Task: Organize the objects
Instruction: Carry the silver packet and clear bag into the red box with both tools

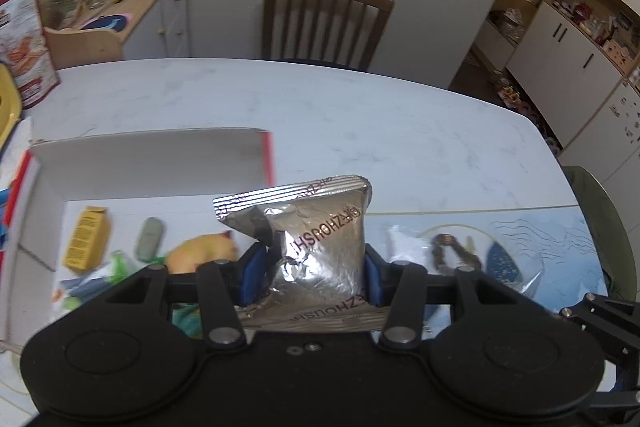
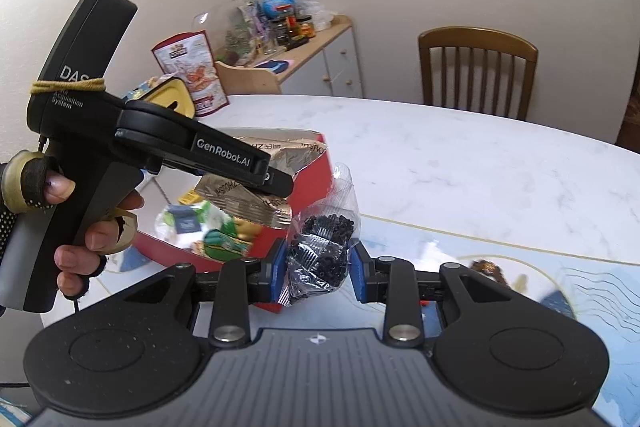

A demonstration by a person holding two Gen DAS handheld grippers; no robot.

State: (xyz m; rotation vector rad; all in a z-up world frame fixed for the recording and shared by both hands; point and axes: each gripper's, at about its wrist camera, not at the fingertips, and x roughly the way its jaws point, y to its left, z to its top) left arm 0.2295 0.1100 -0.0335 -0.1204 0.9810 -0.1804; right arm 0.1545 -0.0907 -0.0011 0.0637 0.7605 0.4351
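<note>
**Both grippers loaded beside the red box**

Much is blurred or cut off. In the left wrist view the things lying in the box (image 1: pixel 160 163) are smeared: a yellow carton (image 1: pixel 86 239), a grey-green oblong (image 1: pixel 149 239), a yellowish toy (image 1: pixel 204 253) and green wrappers can be made out, but no print can be read. The box's near wall is hidden behind the gripper body, and its left side runs out of frame. On the mat (image 1: pixel 540 231) to the right, a clear bag with something brown in it is hard to identify. In the right wrist view the left gripper (image 2: pixel 276 183) covers part of the box's inside.

The left gripper (image 1: pixel 312 275) has its blue pads closed on a foil pouch (image 1: pixel 320 243), silver, crinkled, with a ribbed sealed top edge and dark red lettering that reads upside down. The pouch stands upright between the fingers, raised over the box's right end; the right view shows it above the open box (image 2: pixel 316 167), whose outside is red.

The right gripper (image 2: pixel 320 271) pinches a clear bag (image 2: pixel 320 251) filled with small black pieces; its loose top stands up, just beside the box's outer corner and above the white table (image 2: pixel 460 163). A hand (image 2: pixel 80 227) grips the left tool's handle.
</note>
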